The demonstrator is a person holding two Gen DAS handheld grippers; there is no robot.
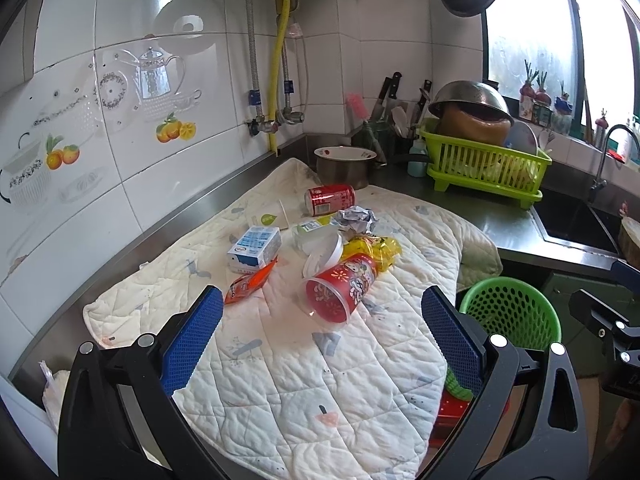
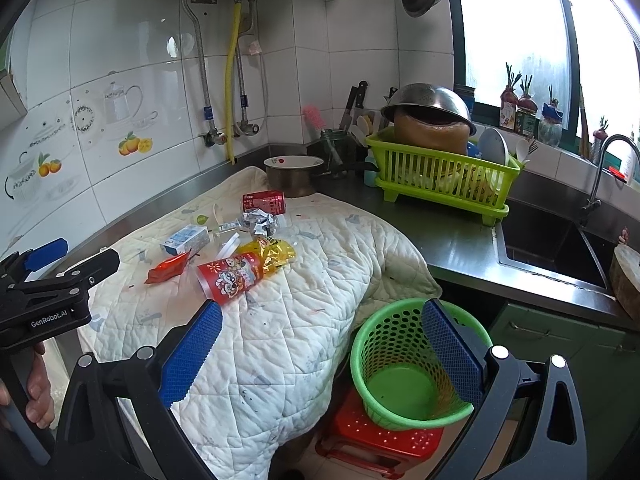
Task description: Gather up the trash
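Trash lies in a loose pile on a white quilted cloth (image 1: 304,376) over the counter. It includes a red printed cup (image 1: 340,292) on its side, a white lid (image 1: 324,254), a yellow wrapper (image 1: 378,250), crumpled foil (image 1: 358,219), a red can (image 1: 330,199), a blue-white carton (image 1: 255,249) and an orange sachet (image 1: 250,282). My left gripper (image 1: 322,298) is open just short of the cup, holding nothing. My right gripper (image 2: 322,308) is open above the cloth's edge and an empty green perforated basket (image 2: 400,384). The cup (image 2: 230,278) lies ahead to its left.
The basket sits on a red stool (image 2: 372,440) below the counter edge. A green dish rack (image 2: 440,176) with an upturned metal bowl, a small pot (image 2: 294,178) and a knife holder stand at the back. A sink (image 2: 560,244) is on the right. A hand (image 2: 36,392) holds the left gripper's handle.
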